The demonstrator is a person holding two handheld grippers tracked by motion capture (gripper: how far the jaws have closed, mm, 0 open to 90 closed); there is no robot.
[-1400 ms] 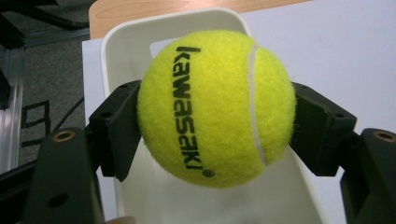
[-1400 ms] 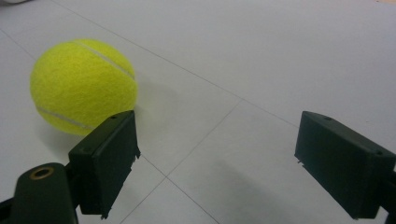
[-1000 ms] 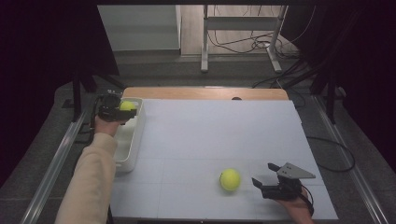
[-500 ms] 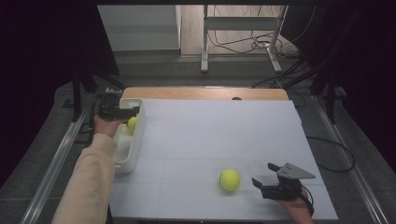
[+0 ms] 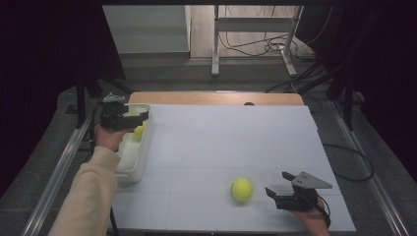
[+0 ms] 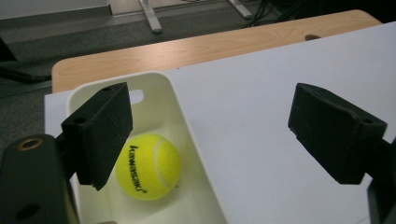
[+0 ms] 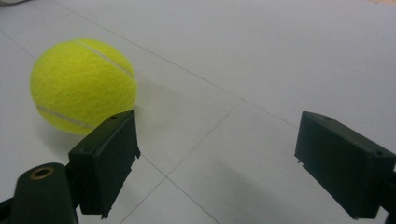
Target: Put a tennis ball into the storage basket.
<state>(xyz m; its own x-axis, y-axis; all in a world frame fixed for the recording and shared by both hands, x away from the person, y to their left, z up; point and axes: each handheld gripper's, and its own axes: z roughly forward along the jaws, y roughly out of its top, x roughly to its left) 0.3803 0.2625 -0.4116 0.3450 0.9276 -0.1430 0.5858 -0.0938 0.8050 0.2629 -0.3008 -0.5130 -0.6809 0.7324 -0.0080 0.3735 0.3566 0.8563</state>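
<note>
A yellow tennis ball (image 5: 139, 131) (image 6: 148, 166) lies inside the white bin (image 5: 133, 164) (image 6: 187, 116) at the table's left edge. My left gripper (image 5: 141, 116) (image 6: 210, 126) hovers just above the bin, open. Its jaws have just been closing a little, with nothing between them. A second tennis ball (image 5: 242, 189) (image 7: 83, 86) rests on the white tabletop near the front. My right gripper (image 5: 274, 192) (image 7: 217, 158) sits just right of it, open and level with the table. Its left jaw is close to the ball without touching.
The white board (image 5: 231, 137) covers most of the table, with a strip of bare wood (image 5: 211, 98) at the far edge. Metal rails (image 5: 59, 167) run along both sides. Stand legs and cables (image 5: 255, 49) lie on the floor beyond.
The left gripper, shut on the ball over the bin a second ago, has opened. The ball has dropped into the bin and the gripper has lifted slightly. The right gripper has not moved.
</note>
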